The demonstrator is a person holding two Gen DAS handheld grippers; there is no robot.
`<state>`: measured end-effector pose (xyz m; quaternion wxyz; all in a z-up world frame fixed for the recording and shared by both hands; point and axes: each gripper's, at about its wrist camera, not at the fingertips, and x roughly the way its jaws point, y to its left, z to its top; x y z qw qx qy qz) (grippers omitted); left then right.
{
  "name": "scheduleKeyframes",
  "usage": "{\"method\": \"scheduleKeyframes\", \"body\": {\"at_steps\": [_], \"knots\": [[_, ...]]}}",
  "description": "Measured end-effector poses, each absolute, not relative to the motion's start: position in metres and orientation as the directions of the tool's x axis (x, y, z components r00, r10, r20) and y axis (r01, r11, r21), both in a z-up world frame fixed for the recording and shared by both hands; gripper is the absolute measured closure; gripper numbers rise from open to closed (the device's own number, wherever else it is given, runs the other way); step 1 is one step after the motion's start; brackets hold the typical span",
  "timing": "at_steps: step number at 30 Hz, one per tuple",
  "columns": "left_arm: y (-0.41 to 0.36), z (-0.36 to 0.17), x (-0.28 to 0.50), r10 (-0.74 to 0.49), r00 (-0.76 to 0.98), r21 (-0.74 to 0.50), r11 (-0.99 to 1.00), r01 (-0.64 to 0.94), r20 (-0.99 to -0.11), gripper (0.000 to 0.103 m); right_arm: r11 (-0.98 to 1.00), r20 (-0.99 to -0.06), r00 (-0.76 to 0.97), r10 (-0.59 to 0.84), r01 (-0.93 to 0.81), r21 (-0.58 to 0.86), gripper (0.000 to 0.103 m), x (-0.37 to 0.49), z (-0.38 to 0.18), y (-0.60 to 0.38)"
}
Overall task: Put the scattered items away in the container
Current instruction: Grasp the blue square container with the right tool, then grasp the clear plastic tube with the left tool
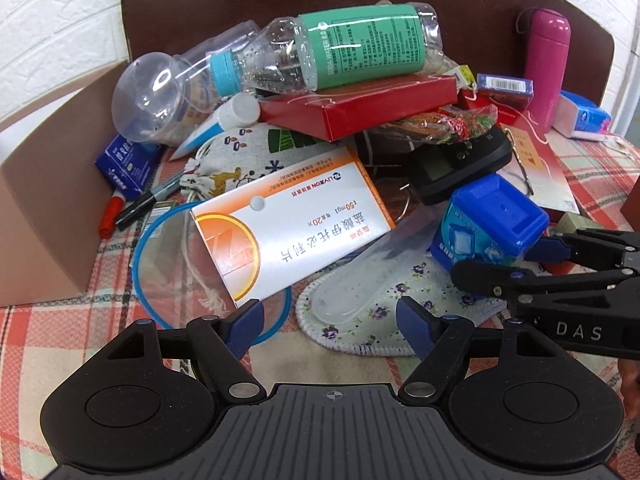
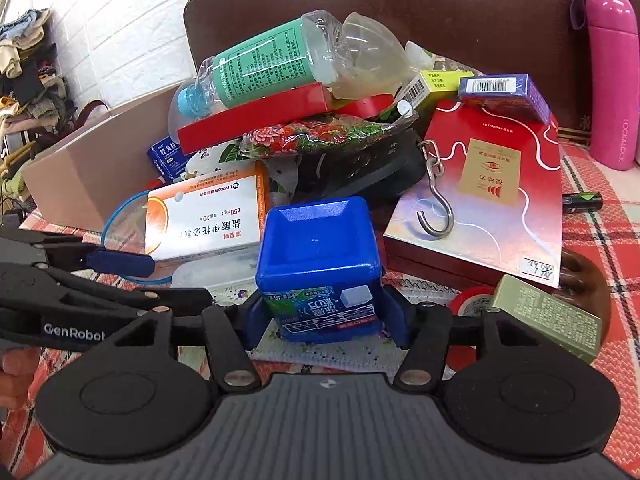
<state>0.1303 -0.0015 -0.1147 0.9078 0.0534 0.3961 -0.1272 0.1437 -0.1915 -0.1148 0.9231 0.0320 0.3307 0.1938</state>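
Observation:
My right gripper [image 2: 326, 320] is shut on a blue gum box [image 2: 320, 256], its pads on both sides; the box also shows in the left wrist view [image 1: 492, 220], where the right gripper [image 1: 516, 258] reaches in from the right. My left gripper [image 1: 330, 324] is open and empty, above a floral cloth pad [image 1: 400, 312] and near the white-orange medicine box [image 1: 292, 220]. The cardboard box container [image 1: 44, 208] is on the left. A pile lies beside it: green-label bottle [image 1: 348, 48], red box [image 1: 360, 108], drawstring pouch [image 1: 240, 160].
A pink thermos [image 2: 612, 80] stands at back right. A red gift box [image 2: 488, 184] with a hook scale [image 2: 436, 204] lies right of the pile. An olive box [image 2: 548, 316], red tape [image 2: 472, 300], blue ring [image 1: 160, 280], markers [image 1: 136, 208]. Checked tablecloth [image 1: 48, 340].

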Motion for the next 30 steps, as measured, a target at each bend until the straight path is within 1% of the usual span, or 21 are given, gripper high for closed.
{"method": "scheduleKeyframes", "body": {"at_steps": [6,9,17,20,21,22,23,24,25,26,28,30], "knots": [[-0.004,-0.115,0.13,-0.21,0.643,-0.013,0.955,0.297,-0.736,0.024,0.917,-0.598,0.698,0.394,-0.341,0.206,0.04,0.138,-0.115,-0.199],[-0.009,-0.116,0.129,-0.243,0.631,-0.027,0.943,0.331,-0.737,0.024,0.911,-0.602,0.686,0.41,-0.347,0.225,0.04,0.133,-0.114,-0.204],[-0.013,-0.121,0.138,-0.248,0.626,-0.013,0.935,0.356,-0.739,0.022,0.9,-0.617,0.658,0.431,-0.357,0.248,0.04,0.113,-0.113,-0.216],[-0.014,-0.122,0.146,-0.26,0.62,-0.018,0.929,0.369,-0.74,0.024,0.903,-0.62,0.657,0.429,-0.343,0.26,0.041,0.109,-0.116,-0.22],[-0.014,-0.122,0.148,-0.264,0.618,-0.019,0.927,0.373,-0.741,0.028,0.903,-0.619,0.658,0.428,-0.339,0.264,0.041,0.108,-0.116,-0.22],[-0.014,-0.122,0.15,-0.259,0.62,-0.012,0.927,0.374,-0.74,0.036,0.904,-0.618,0.66,0.427,-0.335,0.267,0.041,0.108,-0.116,-0.22],[-0.013,-0.122,0.151,-0.26,0.624,-0.009,0.927,0.376,-0.737,0.04,0.905,-0.618,0.661,0.425,-0.333,0.266,0.04,0.108,-0.117,-0.22],[-0.011,-0.121,0.151,-0.27,0.627,-0.013,0.924,0.382,-0.731,0.055,0.906,-0.619,0.663,0.421,-0.332,0.262,0.04,0.107,-0.117,-0.218],[-0.01,-0.12,0.15,-0.289,0.621,-0.024,0.917,0.397,-0.729,0.06,0.908,-0.62,0.664,0.418,-0.332,0.257,0.04,0.107,-0.117,-0.218],[-0.01,-0.119,0.148,-0.297,0.616,-0.027,0.913,0.408,-0.73,0.061,0.909,-0.621,0.665,0.415,-0.333,0.251,0.04,0.107,-0.117,-0.217],[-0.014,-0.118,0.142,-0.301,0.615,-0.002,0.899,0.437,-0.729,0.068,0.911,-0.621,0.667,0.411,-0.331,0.247,0.04,0.106,-0.117,-0.217],[-0.017,-0.117,0.134,-0.309,0.613,0.011,0.887,0.461,-0.727,0.073,0.912,-0.622,0.668,0.409,-0.328,0.246,0.04,0.105,-0.117,-0.216]]}}
